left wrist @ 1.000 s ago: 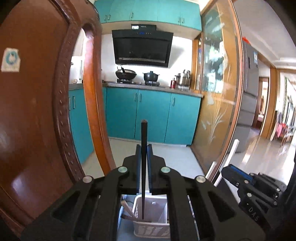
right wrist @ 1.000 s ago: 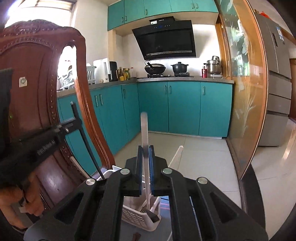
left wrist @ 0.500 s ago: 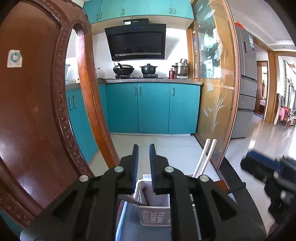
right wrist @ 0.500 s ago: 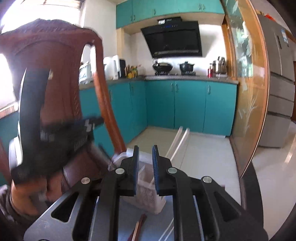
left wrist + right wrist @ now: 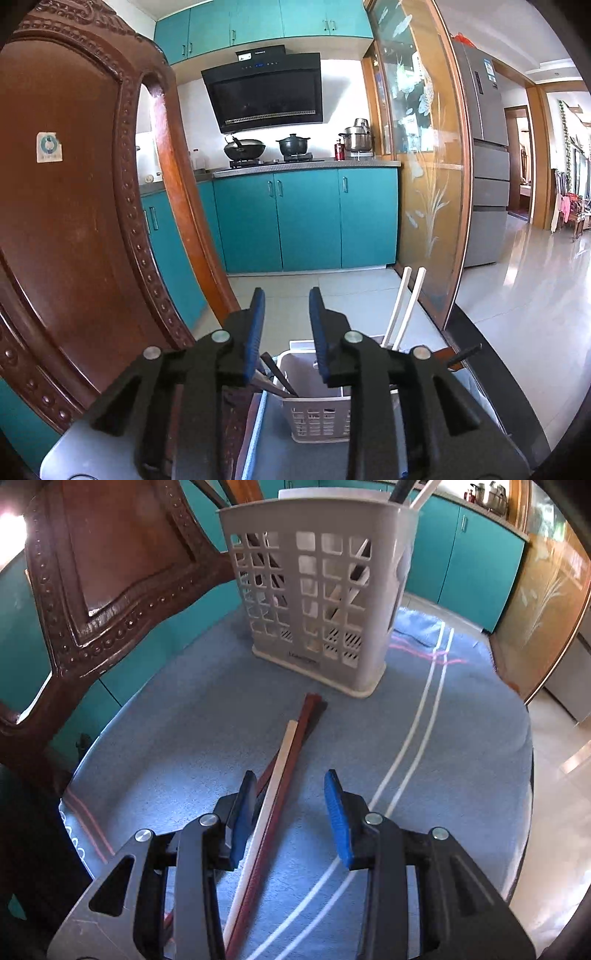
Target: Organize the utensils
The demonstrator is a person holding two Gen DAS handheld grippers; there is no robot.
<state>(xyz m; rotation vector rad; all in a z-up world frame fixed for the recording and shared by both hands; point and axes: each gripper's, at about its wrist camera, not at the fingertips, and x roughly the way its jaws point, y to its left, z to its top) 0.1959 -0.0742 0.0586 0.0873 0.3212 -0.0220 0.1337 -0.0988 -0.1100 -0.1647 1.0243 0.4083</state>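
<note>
A white slotted utensil basket [image 5: 317, 417] stands on the blue cloth ahead of my left gripper [image 5: 286, 291]. That gripper's jaws are opening and nothing is between them. Two white chopsticks [image 5: 402, 306] and dark ones [image 5: 275, 373] stick out of the basket. In the right wrist view the basket [image 5: 317, 590] is further back. My right gripper [image 5: 291, 775] points down at the cloth with its jaws opening. Under it, near the left finger, lie a white chopstick [image 5: 273, 786] and dark red chopsticks [image 5: 295, 746], which the pads do not touch.
A carved brown chair back [image 5: 74, 221] rises close on the left, also at the chair back [image 5: 110, 572] beside the basket. The round table's blue cloth [image 5: 461, 738] ends at the right, with tiled floor below. Teal kitchen cabinets [image 5: 306, 221] stand far behind.
My left gripper let go of the black chopstick and opened. My right gripper released the white chopstick, dropped low over the cloth, tilted down and opened. It has left the left wrist view.
</note>
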